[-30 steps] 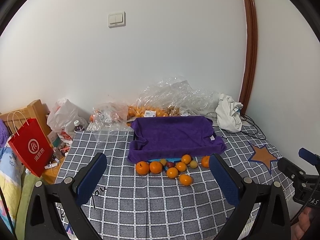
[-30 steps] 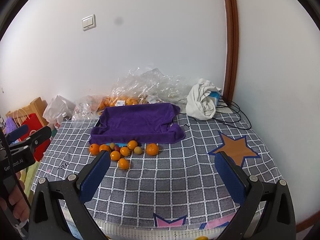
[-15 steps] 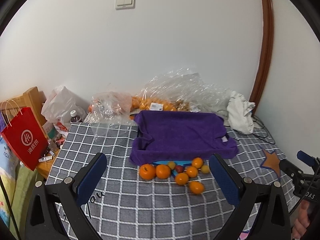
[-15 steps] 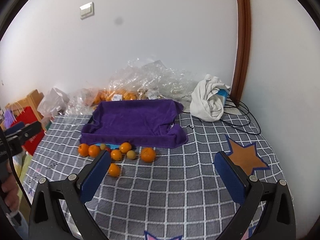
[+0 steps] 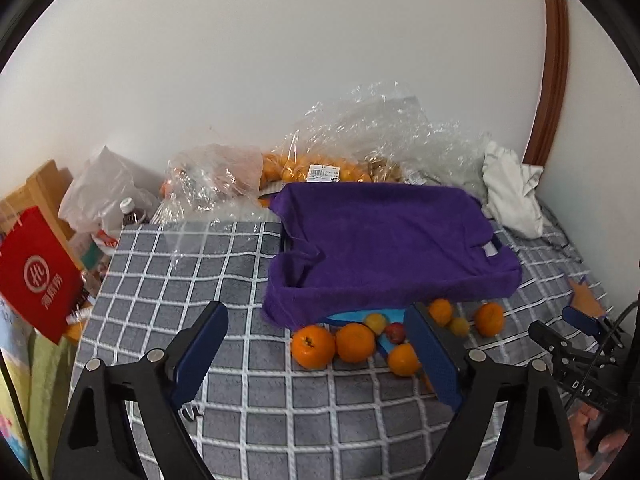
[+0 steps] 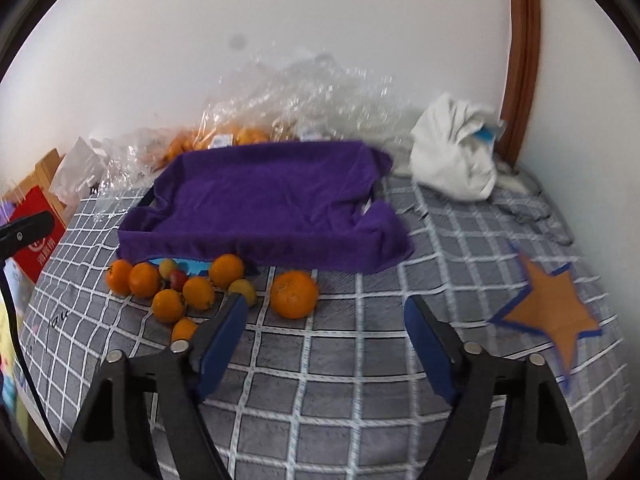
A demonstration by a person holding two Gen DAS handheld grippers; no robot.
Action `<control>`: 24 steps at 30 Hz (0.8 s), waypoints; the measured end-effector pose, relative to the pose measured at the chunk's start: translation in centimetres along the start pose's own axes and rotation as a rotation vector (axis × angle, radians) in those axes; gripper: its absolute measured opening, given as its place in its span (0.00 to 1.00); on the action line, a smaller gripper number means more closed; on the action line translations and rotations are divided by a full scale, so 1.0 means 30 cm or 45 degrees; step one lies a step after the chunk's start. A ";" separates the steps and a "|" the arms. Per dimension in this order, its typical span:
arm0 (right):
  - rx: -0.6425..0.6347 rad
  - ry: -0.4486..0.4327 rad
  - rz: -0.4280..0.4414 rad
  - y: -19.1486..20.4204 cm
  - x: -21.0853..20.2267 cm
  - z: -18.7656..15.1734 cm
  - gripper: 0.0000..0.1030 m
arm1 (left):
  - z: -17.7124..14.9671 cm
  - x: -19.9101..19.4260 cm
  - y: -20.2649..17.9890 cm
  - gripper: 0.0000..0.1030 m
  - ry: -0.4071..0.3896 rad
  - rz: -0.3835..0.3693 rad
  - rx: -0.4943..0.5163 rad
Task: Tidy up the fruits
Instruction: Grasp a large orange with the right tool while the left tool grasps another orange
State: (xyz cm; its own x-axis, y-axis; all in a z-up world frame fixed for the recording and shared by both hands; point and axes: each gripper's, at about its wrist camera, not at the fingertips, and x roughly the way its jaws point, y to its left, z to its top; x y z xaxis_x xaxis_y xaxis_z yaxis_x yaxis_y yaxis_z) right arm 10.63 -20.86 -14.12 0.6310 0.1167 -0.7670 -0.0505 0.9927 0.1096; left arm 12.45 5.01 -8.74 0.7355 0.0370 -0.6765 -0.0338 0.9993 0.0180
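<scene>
Right gripper (image 6: 324, 324) part open, jaws just narrowing, empty. Big orange (image 6: 295, 294) just ahead, slightly left of centre, apart from the cluster (image 6: 180, 286) further left, all before the purple tray (image 6: 260, 200). Left gripper (image 5: 316, 340) wide, also narrowing, empty; oranges (image 5: 332, 346) ahead between its fingers. Nearer hand: probably right.

Not much you can actually read here tbh; the red paper bag (image 5: 38, 276) on the left has a white round logo with Chinese characters under it, too small to make out; white barcode sticker (image 5: 323, 172) on the bagged oranges, print unreadable; "DAS" on the other hand-held gripper (image 5: 576, 360) at the right edge.
</scene>
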 end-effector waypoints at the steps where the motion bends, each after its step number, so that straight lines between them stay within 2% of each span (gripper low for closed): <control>1: 0.009 0.016 0.022 -0.003 0.023 -0.002 0.75 | -0.003 0.015 -0.004 0.87 0.000 0.000 0.020; 5: 0.015 0.037 0.059 0.001 0.083 -0.012 0.73 | -0.011 0.065 -0.002 0.87 0.041 -0.035 0.030; 8: 0.017 0.061 0.093 -0.003 0.117 -0.018 0.72 | -0.017 0.092 0.021 0.85 0.047 -0.031 -0.034; 12: 0.005 0.092 0.124 0.008 0.155 -0.026 0.65 | -0.023 0.119 0.035 0.84 0.066 -0.026 -0.049; 20: -0.035 0.113 0.097 0.041 0.223 -0.013 0.63 | -0.055 0.142 0.096 0.84 0.099 -0.039 -0.060; 24: -0.078 0.138 0.049 0.064 0.267 -0.005 0.57 | -0.087 0.171 0.150 0.84 0.144 -0.065 -0.113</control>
State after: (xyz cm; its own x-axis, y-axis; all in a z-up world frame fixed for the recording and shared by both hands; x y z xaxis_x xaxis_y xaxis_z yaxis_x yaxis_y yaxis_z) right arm 15.47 -18.01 -20.14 0.5402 0.1540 -0.8273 -0.1222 0.9870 0.1040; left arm 14.30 9.68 -14.06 0.6571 -0.0201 -0.7536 -0.0614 0.9949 -0.0800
